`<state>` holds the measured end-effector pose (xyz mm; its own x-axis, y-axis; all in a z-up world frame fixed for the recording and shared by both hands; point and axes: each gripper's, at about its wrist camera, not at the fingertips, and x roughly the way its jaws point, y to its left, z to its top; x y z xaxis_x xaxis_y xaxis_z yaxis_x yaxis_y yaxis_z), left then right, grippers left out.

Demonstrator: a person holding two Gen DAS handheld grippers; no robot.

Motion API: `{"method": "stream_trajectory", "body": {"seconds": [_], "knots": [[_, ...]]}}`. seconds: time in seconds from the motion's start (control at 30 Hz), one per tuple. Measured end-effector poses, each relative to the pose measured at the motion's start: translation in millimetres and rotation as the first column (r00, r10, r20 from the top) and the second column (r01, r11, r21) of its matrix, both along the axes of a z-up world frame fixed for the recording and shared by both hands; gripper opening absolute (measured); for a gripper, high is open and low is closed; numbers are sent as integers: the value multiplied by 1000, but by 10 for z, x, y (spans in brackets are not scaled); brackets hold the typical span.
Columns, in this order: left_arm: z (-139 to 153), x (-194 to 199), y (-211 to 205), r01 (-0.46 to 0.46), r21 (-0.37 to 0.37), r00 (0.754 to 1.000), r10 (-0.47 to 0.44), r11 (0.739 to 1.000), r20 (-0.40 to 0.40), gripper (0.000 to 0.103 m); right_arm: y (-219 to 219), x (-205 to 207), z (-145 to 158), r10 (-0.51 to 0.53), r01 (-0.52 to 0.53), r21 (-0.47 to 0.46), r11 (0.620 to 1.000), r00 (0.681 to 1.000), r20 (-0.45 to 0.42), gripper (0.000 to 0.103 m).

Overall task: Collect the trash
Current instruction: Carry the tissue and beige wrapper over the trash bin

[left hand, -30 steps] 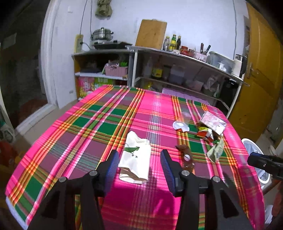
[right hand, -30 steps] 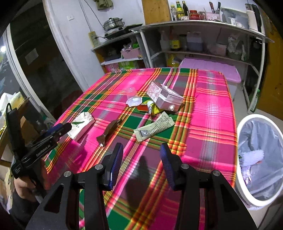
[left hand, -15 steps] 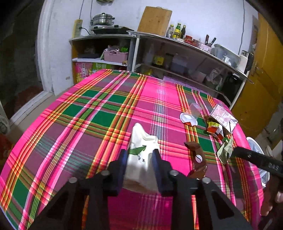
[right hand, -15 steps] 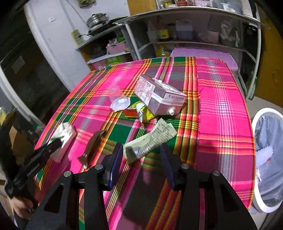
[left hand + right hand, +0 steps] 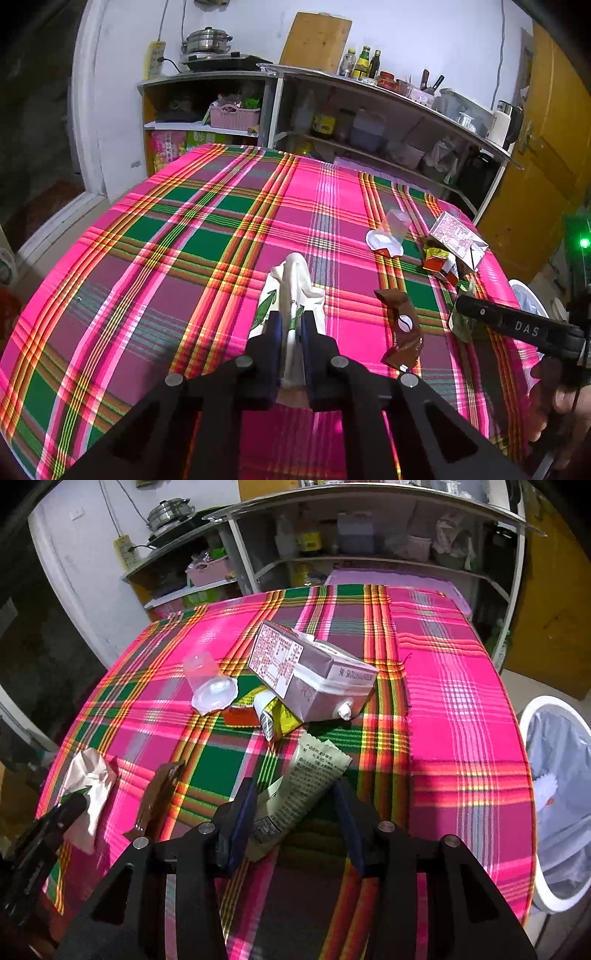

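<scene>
White wrapper (image 5: 291, 291) now pinched by left hand-held gripper (image 5: 291, 332); previously unclamped.

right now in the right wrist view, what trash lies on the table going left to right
white wrapper → brown wrapper → clear cup → green sachet

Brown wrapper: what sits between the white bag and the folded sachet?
Only the brown wrapper on bare cloth, between the white bag and the folded sachet; right wrist view shows it.
</scene>
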<state>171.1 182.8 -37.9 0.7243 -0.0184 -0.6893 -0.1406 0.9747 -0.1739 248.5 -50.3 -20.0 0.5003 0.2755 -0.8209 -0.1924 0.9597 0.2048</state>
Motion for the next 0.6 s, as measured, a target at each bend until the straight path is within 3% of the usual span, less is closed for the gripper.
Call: {"method": "stream_trajectory", "body": {"seconds": [0.1, 0.17, 0.2, 0.6], "knots": [[3, -29, -15, 0, -3, 1000, 0, 1000, 1, 10, 17, -17, -3, 15, -15, -20, 1000, 1000, 13, 42], [7, -51, -23, 0, -4, 1000, 0, 1000, 4, 9, -18, -20, -16, 24, -24, -23, 999, 999, 25, 28], [7, -62, -27, 0, -5, 1000, 0, 1000, 6, 9, -33, -32, -24, 29, -28, -17, 999, 999, 24, 27], [68, -271, -113, -6, -33, 999, 8, 999, 42, 8, -271, -331, 154, 93, -98, 69, 993, 993, 70, 23]]}}
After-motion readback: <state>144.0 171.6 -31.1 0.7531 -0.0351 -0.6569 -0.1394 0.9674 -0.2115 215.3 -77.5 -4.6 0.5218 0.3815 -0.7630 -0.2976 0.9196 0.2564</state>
